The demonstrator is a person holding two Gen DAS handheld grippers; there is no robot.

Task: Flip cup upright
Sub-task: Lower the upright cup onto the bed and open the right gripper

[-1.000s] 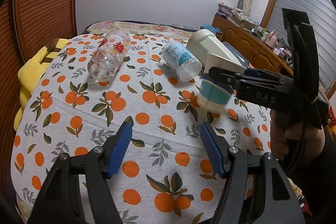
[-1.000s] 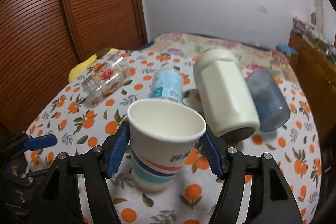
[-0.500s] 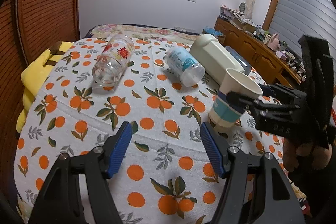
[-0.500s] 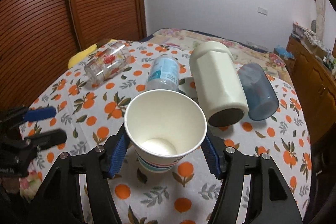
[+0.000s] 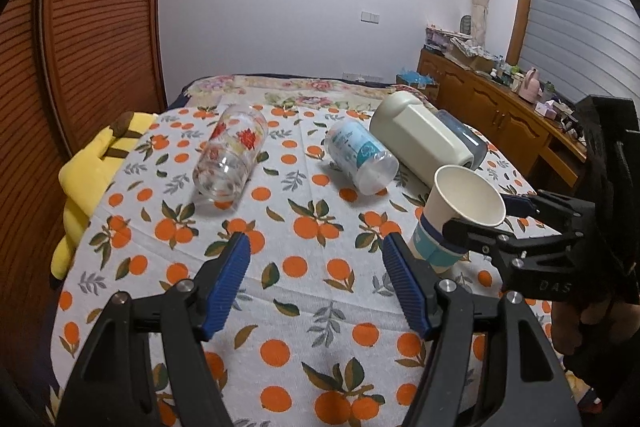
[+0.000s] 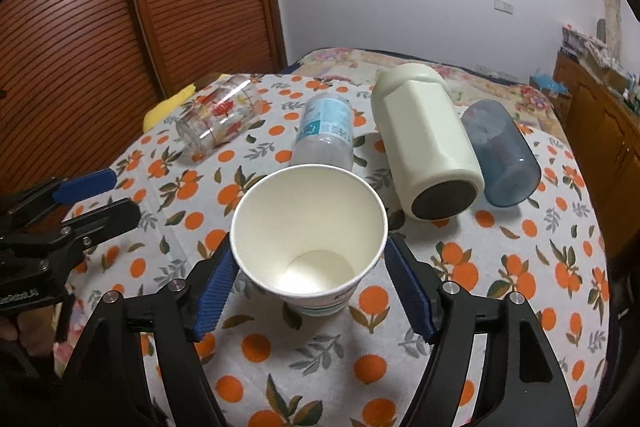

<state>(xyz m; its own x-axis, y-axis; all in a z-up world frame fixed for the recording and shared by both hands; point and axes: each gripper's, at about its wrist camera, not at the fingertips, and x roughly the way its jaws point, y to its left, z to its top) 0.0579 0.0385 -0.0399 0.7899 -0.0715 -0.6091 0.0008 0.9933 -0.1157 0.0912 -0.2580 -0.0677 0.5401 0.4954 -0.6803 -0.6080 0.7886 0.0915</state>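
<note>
A white paper cup (image 6: 308, 239) with teal and blue bands stands mouth up on the orange-print tablecloth (image 6: 460, 307). My right gripper (image 6: 308, 287) has its fingers on both sides of the cup and grips it. In the left wrist view the cup (image 5: 456, 219) stands at the right, held by the right gripper (image 5: 476, 223). My left gripper (image 5: 316, 279) is open and empty, above the cloth to the left of the cup.
Several cups lie on their sides behind the paper cup: a flowered glass (image 6: 220, 115), a clear cup with a blue label (image 6: 326, 131), a cream tumbler (image 6: 428, 147) and a blue tumbler (image 6: 500, 151). A yellow cushion (image 5: 100, 163) hangs at the table's left edge.
The right gripper has lowered the paper cup to the cloth and tipped it fully mouth up. The left gripper has stayed open and drawn back slightly.
</note>
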